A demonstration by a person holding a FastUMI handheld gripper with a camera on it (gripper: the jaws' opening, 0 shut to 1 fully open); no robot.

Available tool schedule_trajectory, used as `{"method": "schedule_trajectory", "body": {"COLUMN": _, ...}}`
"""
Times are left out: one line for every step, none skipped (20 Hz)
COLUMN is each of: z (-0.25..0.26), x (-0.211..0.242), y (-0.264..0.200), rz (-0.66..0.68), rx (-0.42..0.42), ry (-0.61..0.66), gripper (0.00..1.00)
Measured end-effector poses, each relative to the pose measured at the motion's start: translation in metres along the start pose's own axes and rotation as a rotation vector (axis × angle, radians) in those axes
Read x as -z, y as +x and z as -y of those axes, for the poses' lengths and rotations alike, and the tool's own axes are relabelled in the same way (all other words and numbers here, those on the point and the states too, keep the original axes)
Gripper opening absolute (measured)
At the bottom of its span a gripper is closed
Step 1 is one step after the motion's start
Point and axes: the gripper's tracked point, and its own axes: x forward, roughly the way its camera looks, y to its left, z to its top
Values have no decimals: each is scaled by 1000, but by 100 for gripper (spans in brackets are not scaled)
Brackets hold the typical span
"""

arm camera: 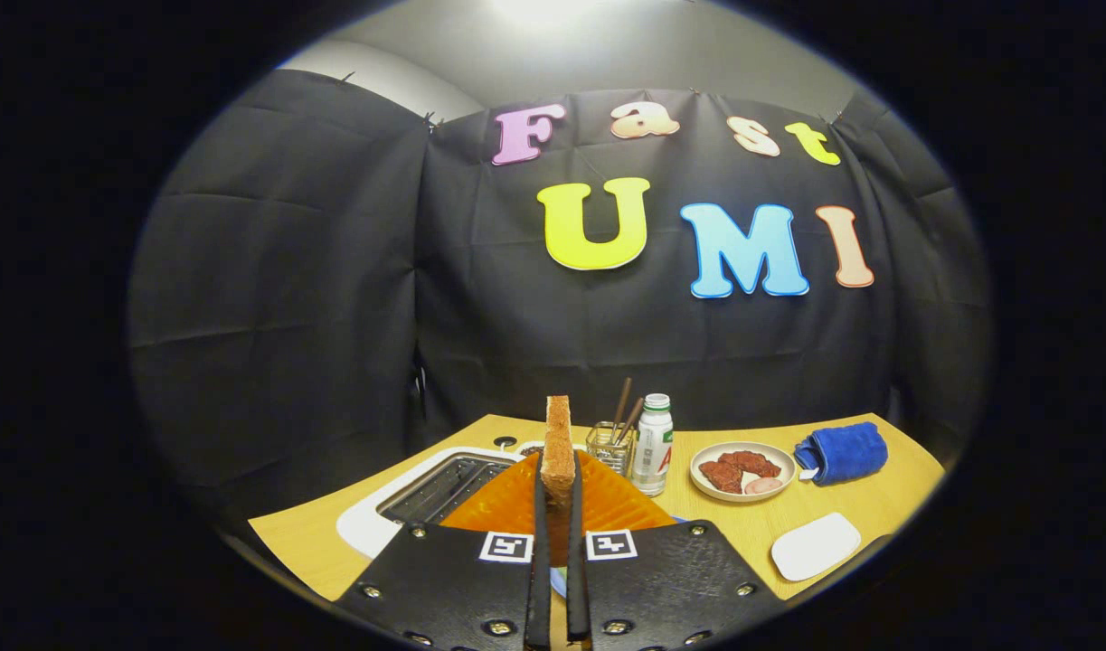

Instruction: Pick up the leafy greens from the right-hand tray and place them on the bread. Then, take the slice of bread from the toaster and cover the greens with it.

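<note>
Toasted bread slice stands upright at lower centre, clamped edge-on in the hand-held gripper, toaster lower left.

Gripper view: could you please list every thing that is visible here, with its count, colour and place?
bread slice: 1, brown, upright between the tongs' fingers
toaster: 1, white, left of the fingers
orange thing: 1, just ahead of the fingers, kind unclear
glass holder with sticks: 1, clear, beyond the bread
bottle: 1, white, beside the holder
plate of food: 1, pale, right of the bottle
towel: 1, blue, rolled, right of the plate
small tray: 1, white, near the plate
table: 1, light wood
tongs: 1, shut on the bread slice
</note>
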Motion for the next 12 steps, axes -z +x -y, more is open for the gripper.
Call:
{"method": "schedule_trajectory", "body": {"z": 5, "x": 6, "y": 1, "rz": -11, "rx": 6, "ry": 4, "gripper": 7}}
{"method": "schedule_trajectory", "body": {"z": 9, "x": 9, "y": 2, "rz": -21, "rx": 10, "ry": 8, "gripper": 7}}
{"method": "schedule_trajectory", "body": {"z": 14, "x": 15, "y": 5, "rz": -33, "rx": 18, "ry": 10, "gripper": 7}}
{"method": "schedule_trajectory", "body": {"z": 18, "x": 21, "y": 6, "rz": -43, "rx": 25, "ry": 13, "gripper": 7}}
{"method": "schedule_trajectory", "body": {"z": 22, "x": 26, "y": 9, "rz": -48, "rx": 32, "ry": 20, "gripper": 7}}
{"method": "schedule_trajectory", "body": {"z": 25, "x": 31, "y": 12, "rz": -59, "rx": 39, "ry": 23, "gripper": 7}}
{"method": "schedule_trajectory", "body": {"z": 29, "x": 39, "y": 15, "rz": -73, "rx": 44, "ry": 28, "gripper": 7}}
{"method": "schedule_trajectory", "body": {"z": 31, "x": 45, "y": 17, "rz": -88, "rx": 44, "ry": 33, "gripper": 7}}
{"method": "schedule_trajectory", "body": {"z": 31, "x": 50, "y": 19, "rz": -102, "rx": 42, "ry": 38, "gripper": 7}}
{"method": "schedule_trajectory", "body": {"z": 32, "x": 54, "y": 20, "rz": -113, "rx": 43, "ry": 44, "gripper": 7}}
{"method": "schedule_trajectory", "body": {"z": 34, "x": 59, "y": 22, "rz": -121, "rx": 46, "ry": 46, "gripper": 7}}
{"method": "schedule_trajectory", "body": {"z": 35, "x": 62, "y": 24, "rz": -127, "rx": 51, "ry": 50, "gripper": 7}}
